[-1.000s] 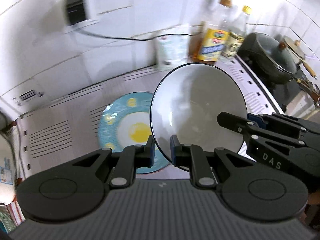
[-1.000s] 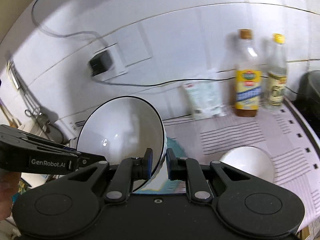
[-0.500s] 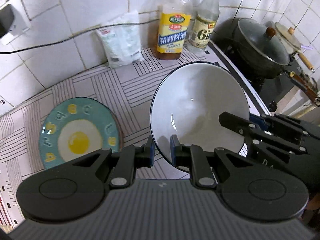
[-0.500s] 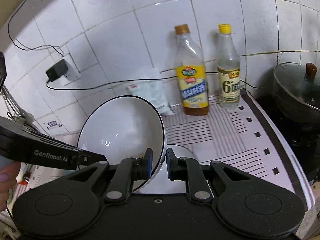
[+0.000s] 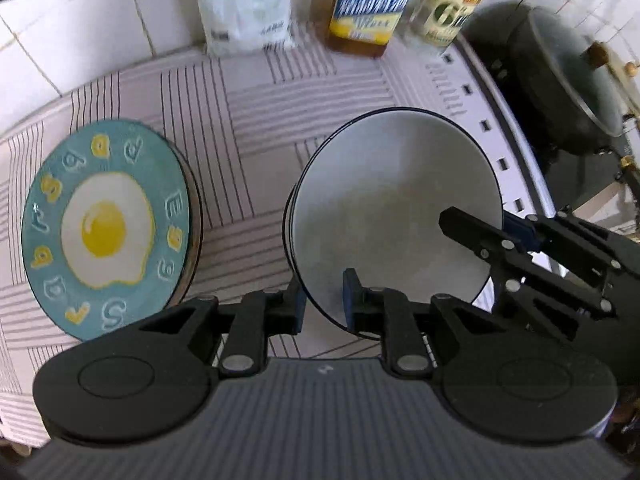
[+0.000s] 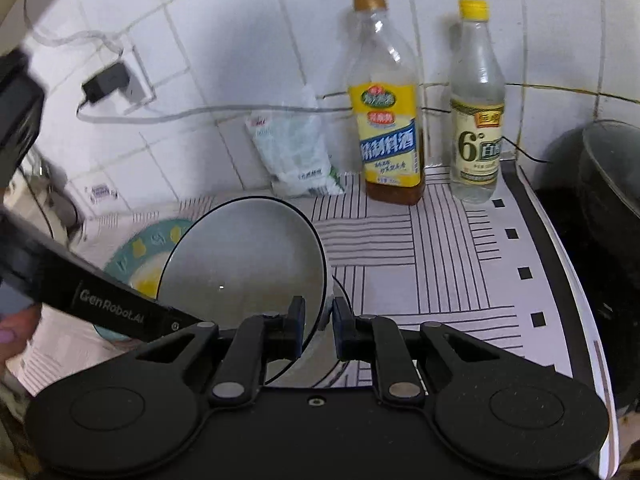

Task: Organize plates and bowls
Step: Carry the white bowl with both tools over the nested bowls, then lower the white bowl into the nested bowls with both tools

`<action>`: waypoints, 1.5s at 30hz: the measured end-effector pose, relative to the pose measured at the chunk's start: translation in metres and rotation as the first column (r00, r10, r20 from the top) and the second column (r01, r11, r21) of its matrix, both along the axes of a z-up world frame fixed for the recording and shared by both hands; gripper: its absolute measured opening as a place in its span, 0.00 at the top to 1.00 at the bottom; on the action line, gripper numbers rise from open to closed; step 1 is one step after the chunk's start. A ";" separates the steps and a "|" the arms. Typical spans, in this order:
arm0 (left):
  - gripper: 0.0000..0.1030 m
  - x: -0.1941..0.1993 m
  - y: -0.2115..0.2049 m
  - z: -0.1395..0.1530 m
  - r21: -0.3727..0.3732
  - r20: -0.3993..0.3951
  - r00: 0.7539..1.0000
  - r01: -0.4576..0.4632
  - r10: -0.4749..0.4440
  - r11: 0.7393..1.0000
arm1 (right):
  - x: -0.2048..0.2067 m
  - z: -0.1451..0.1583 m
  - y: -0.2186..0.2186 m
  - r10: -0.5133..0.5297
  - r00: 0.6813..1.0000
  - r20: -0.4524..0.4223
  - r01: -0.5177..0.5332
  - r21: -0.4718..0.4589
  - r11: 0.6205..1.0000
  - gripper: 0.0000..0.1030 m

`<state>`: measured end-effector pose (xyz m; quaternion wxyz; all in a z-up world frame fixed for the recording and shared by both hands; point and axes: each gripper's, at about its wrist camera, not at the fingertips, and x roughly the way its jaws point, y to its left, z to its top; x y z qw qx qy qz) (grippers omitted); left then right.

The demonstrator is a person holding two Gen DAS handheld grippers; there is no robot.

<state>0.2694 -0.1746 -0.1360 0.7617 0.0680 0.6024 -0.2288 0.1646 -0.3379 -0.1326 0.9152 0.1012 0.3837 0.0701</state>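
Both grippers held the same white bowl [image 5: 394,216], the one with a thin black line round its rim. The left gripper [image 5: 323,298] pinched the near edge of the bowl, one finger on the outside and one finger [image 5: 352,294] inside. The right gripper [image 6: 318,322] pinched the rim on the other side in the same way, and in the left wrist view it showed as a black shape [image 5: 532,256] reaching in from the right.

The bowl was tipped a little and sat low over the striped mat [image 5: 256,120]. Under it the dark rim of another bowl [image 5: 289,236] peeked out on the left (only a thin bit of it showed, so it was hard to tell whether the two touched).

Just beside the bowls, to the left, was a blue plate [image 5: 106,230] with a fried egg painted in the middle and letters round the edge. It rested on top of something round, but I could not tell what.

At the back, by the white tiled wall [image 6: 224,40], stood a bottle with a yellow label [image 6: 388,120] and a clear bottle with a yellow cap [image 6: 476,112], near each other. A white bag [image 6: 296,152] leaned on the wall to their left. A black plug [image 6: 106,84] sat in the wall socket with a wire running from it. On the right, off the mat, was a dark pot with a glass lid [image 5: 560,76].
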 end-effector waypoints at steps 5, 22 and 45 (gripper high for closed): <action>0.78 0.004 -0.008 -0.009 0.042 -0.040 0.999 -0.026 0.027 0.999 | 0.001 -0.010 0.011 0.047 0.999 0.002 -0.047 -0.088 0.995 0.82; 0.69 0.009 -0.008 -0.028 0.005 -0.095 0.990 -0.105 0.106 0.994 | 0.002 -0.023 0.044 0.182 0.983 0.033 -0.149 -0.445 0.883 0.79; 0.56 -0.072 0.041 0.037 -0.293 0.208 0.971 -0.054 0.118 0.955 | -0.096 0.030 0.009 0.282 0.940 0.194 -0.248 -0.181 0.952 0.47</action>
